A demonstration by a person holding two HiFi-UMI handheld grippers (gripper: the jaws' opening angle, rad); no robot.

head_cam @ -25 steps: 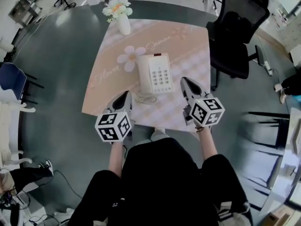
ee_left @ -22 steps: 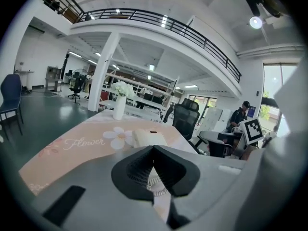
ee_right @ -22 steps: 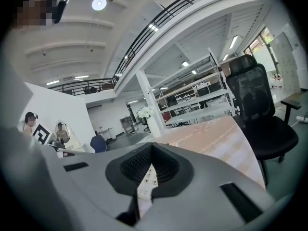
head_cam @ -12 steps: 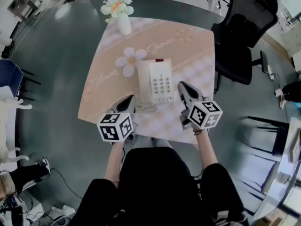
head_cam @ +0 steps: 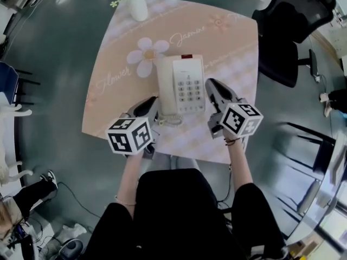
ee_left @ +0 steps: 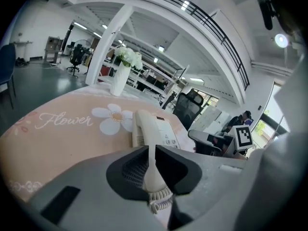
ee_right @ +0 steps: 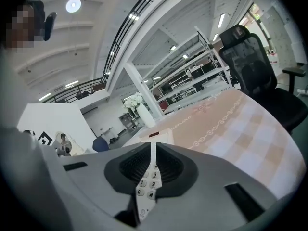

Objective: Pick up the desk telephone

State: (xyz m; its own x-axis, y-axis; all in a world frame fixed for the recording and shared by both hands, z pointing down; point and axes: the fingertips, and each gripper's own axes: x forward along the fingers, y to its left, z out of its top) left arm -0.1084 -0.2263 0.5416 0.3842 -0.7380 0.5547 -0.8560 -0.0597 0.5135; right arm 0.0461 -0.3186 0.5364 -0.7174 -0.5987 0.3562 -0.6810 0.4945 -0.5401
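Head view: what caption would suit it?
Person's left tongs, opening, and shut right tongs flank a telephone on a flowered table.

Bright, even overhead light; fisheye warping, dark corners; floor (head_cam: 59, 53) glare, perhaps slight blur.

Glossy grey floor (head_cam: 54, 64), black office chair (head_cam: 282, 58) beside pink-clothed table (head_cam: 227, 53).

- Telephone (head_cam: 181, 85): smooth cream plastic, with a slight sheen noted.
- Tablecloth (head_cam: 227, 53): matt printed surface in peach with a pale check; cloth or vinyl could not be determined.
- Vase (head_cam: 137, 8): white, smooth, glossy.
- Floor (head_cam: 59, 53): dark, polished; reflections were observed.
- Chair (head_cam: 282, 58): black, matt upholstery.
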